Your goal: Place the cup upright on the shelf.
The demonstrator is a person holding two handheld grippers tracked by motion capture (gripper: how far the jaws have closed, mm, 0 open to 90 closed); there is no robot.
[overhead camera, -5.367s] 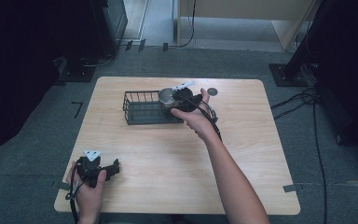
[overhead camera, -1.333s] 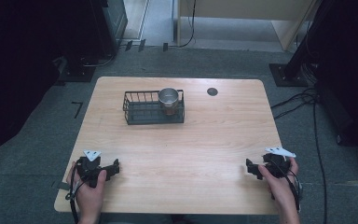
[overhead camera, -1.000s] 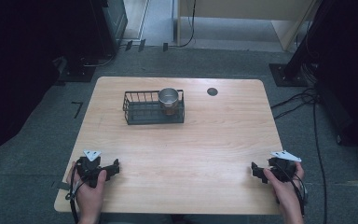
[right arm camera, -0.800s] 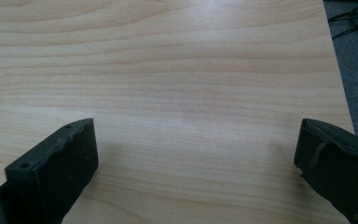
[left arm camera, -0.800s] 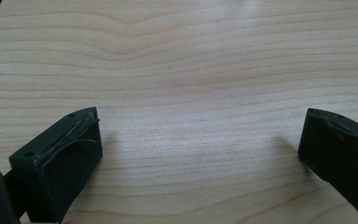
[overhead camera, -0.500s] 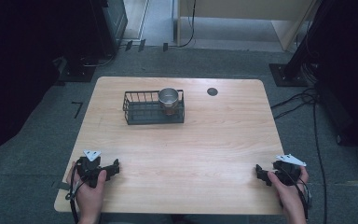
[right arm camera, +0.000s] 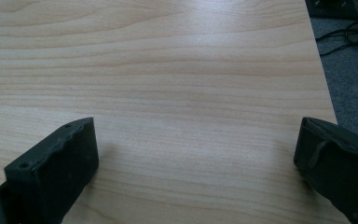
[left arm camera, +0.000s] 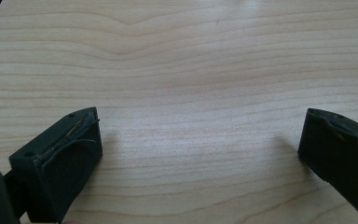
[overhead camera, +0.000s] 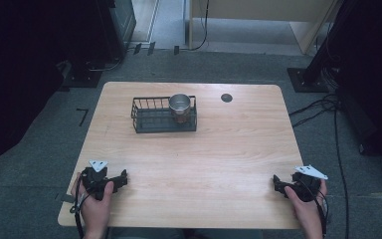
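A metal cup stands upright in the right end of a black wire basket at the back of the wooden table. My left gripper rests near the front left corner, held by a hand. In the left gripper view its jaws stand wide apart over bare wood, gripper open and empty. My right gripper lies near the front right corner. In the right gripper view its jaws are also spread wide, gripper open with nothing between them.
A small dark round disc lies on the table behind and right of the basket. Cables trail on the grey floor to the right, and dark stands flank the table at the back.
The right hand let go of the cup in the basket and drew back to the front right corner, sliding slightly further right over the last second. The left gripper stayed still.
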